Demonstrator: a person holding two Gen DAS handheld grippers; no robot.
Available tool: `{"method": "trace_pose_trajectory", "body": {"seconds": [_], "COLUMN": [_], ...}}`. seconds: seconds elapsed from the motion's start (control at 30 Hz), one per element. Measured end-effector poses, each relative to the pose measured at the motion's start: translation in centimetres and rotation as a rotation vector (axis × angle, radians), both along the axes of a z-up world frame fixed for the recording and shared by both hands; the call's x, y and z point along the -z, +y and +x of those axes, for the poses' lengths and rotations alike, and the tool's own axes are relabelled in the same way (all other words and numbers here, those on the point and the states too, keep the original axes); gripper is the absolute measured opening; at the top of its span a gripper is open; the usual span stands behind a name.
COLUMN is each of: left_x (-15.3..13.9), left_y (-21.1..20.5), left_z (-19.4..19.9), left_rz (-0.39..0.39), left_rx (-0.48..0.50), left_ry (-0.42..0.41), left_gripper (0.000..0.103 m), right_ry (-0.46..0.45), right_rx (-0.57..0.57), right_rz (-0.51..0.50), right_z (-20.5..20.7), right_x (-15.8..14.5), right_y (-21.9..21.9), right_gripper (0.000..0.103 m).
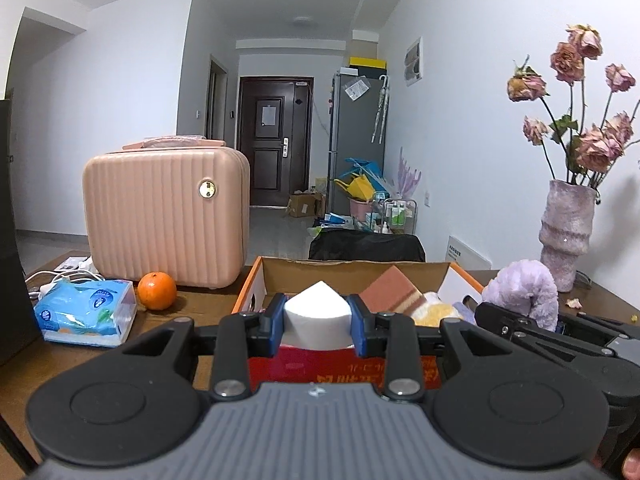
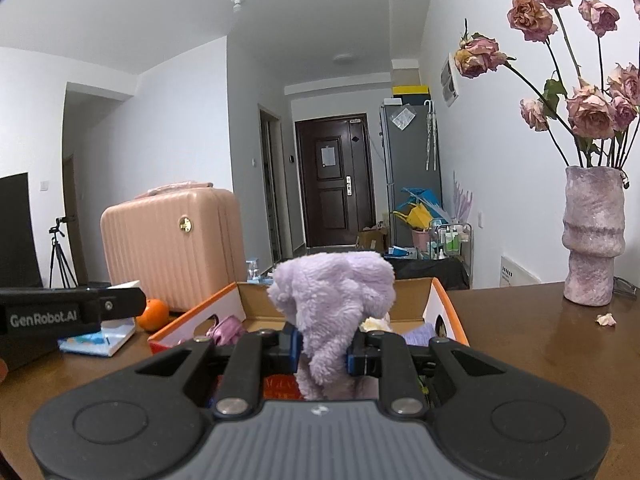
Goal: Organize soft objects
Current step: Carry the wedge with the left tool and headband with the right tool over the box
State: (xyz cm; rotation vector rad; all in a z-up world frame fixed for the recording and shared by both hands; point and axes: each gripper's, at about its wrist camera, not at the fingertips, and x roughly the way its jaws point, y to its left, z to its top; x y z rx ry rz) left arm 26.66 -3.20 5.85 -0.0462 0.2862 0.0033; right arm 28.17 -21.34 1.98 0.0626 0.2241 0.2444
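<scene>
My left gripper [image 1: 318,322] is shut on a white foam block [image 1: 318,312] and holds it over the near end of an open cardboard box [image 1: 256,280] with orange edges. Inside the box lie a brown-and-tan sponge [image 1: 394,294] and a yellowish soft item [image 1: 436,314]. My right gripper [image 2: 322,350] is shut on a purple plush toy [image 2: 334,300], held above the same box [image 2: 448,308]. The plush toy also shows at the right of the left wrist view [image 1: 524,292].
A pink hard case [image 1: 166,216] stands left of the box, with an orange [image 1: 157,291] and a blue tissue pack [image 1: 86,312] in front. A purple vase of dried roses [image 2: 594,236] stands at the right on the brown table [image 2: 540,344].
</scene>
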Motion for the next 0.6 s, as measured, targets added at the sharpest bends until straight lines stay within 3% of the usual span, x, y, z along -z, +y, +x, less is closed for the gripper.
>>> {"method": "trace_pose_trajectory", "body": {"seconds": [0.6], "left_x": [-0.3], "left_y": [0.3], "left_z": [6.0], "left_rz": [-0.037], "left_rx": [-0.004], "left_ry": [-0.002], "left_gripper": [0.033], "right_ry": [0.002], "right_rx": [0.025], "right_rz": [-0.008], "right_z": [6.1], "right_x": [-0.5], "right_y": [1.1], "right_gripper": [0.02]}}
